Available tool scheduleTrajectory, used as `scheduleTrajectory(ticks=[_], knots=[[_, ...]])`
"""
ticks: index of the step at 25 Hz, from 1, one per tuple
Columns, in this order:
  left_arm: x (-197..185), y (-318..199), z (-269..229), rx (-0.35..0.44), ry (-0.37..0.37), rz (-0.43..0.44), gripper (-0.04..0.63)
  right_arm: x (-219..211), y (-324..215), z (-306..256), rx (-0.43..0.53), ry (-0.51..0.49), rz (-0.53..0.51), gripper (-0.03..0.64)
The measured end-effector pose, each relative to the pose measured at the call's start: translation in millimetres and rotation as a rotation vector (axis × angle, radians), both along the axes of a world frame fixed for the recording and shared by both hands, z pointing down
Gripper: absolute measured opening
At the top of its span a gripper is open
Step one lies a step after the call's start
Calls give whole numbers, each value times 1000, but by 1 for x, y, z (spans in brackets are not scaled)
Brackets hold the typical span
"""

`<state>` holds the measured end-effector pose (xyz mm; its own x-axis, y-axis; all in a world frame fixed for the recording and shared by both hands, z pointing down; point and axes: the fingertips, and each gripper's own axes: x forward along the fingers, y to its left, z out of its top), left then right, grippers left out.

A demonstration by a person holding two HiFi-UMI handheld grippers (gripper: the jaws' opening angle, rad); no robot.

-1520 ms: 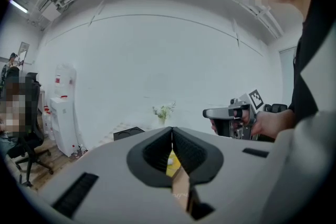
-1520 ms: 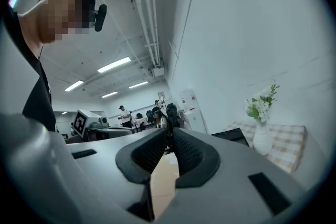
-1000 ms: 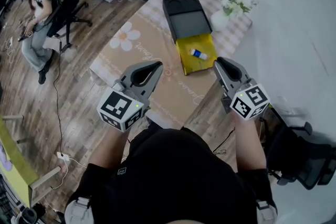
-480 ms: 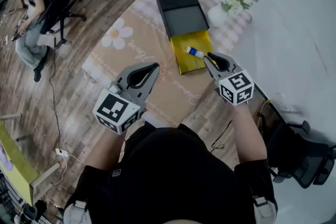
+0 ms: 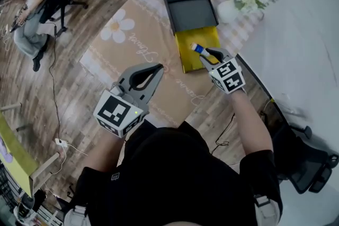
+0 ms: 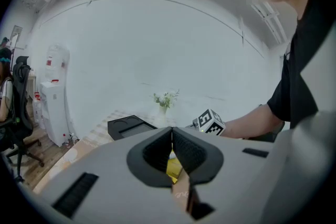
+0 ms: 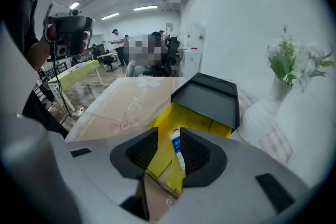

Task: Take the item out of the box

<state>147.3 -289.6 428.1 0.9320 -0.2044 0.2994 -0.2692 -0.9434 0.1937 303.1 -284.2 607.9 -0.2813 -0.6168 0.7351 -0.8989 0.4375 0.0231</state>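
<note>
- Two grippers show in the head view, over a beige daisy cloth. The left gripper hangs above the cloth's near part with its tips together and nothing in them.
- In the same view the black box lies at the cloth's far end, and its yellow tray is slid out toward the person. The tube (white, with a blue end) lies in the tray, toward its right side. The right gripper points down into the tray with its tips at the tube's near end. This view does not show whether they touch it.
- A white vase of flowers stands just right of the box. A seated person is at the far left, well apart from the cloth.
- In the left gripper view the left gripper has its jaws clenched. They meet at the tips, and a strip of the tray shows through the thin slit behind them. Beyond are the box and the vase.
- In the right gripper view the right gripper has its jaws apart, having just been opening. The tube lies lengthwise in the gap between them, resting in the tray, and the pads do not press on it. The box sits just past the tray, with the vase to its right.
</note>
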Motion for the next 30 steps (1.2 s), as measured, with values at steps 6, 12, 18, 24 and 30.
scheduleTrajectory(ticks=[6, 12, 18, 24, 30], knots=[[-4, -4, 16, -36, -21, -23, 14, 9, -10, 46, -93, 126, -62, 137], [-16, -12, 22, -47, -23, -65, 14, 14, -21, 77, -183, 248, -132, 155], [-30, -12, 22, -52, -14, -93, 14, 13, -24, 100, -278, 292, -175, 160], [-46, -9, 15, -42, 3, -108, 14, 8, -28, 107, -303, 321, -182, 160], [-66, -1, 7, -24, 26, -114, 14, 8, -24, 109, -315, 379, -161, 144]])
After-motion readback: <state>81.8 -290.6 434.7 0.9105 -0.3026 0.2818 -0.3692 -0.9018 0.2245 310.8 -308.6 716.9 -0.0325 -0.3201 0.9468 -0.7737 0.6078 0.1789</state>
